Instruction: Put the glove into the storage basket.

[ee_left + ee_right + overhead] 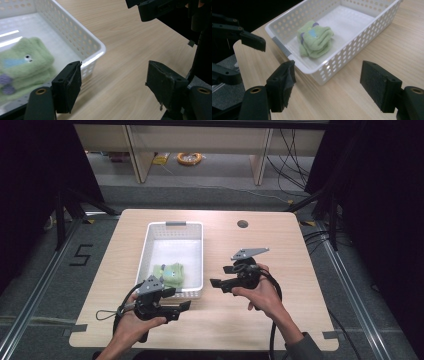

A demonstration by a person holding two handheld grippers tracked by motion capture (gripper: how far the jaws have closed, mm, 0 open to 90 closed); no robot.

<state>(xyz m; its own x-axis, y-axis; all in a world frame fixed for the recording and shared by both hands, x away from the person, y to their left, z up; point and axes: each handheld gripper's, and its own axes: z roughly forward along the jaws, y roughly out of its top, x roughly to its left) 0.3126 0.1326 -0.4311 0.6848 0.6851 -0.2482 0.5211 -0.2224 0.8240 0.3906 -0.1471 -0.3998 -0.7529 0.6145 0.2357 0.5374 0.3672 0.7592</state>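
- Two hand-held grippers are in our hands above the tabletop (280,250): the left hand-held gripper (182,309) and the right hand-held gripper (218,276), both with jaws spread wide and nothing between them.
- Our left hand-held gripper hovers just off the near corner of the white perforated basket (196,255); in the left gripper view that corner (98,48) sits ahead of its left jaw.
- The folded green fuzzy cloth (169,274) lies inside the basket at its near end, to the far left of the left hand-held gripper; in the left gripper view we see it (23,62) beyond the left jaw, behind the basket wall.
- That basket wall stands between each hand-held gripper and the cloth.
- Our right hand-held gripper is just beside the basket's long right side, its jaws turned toward it; in the right gripper view the cloth (315,38) rests ahead, past the perforated wall (352,37).
- The two hand-held grippers face each other, near but apart, with bare wood between them; the left one shows at the left edge of the right gripper view (249,40).
- A round cable hole (242,224) lies well beyond the right hand-held gripper, near the far edge.
- A cable loop (102,315) trails to the left of the left hand-held gripper.
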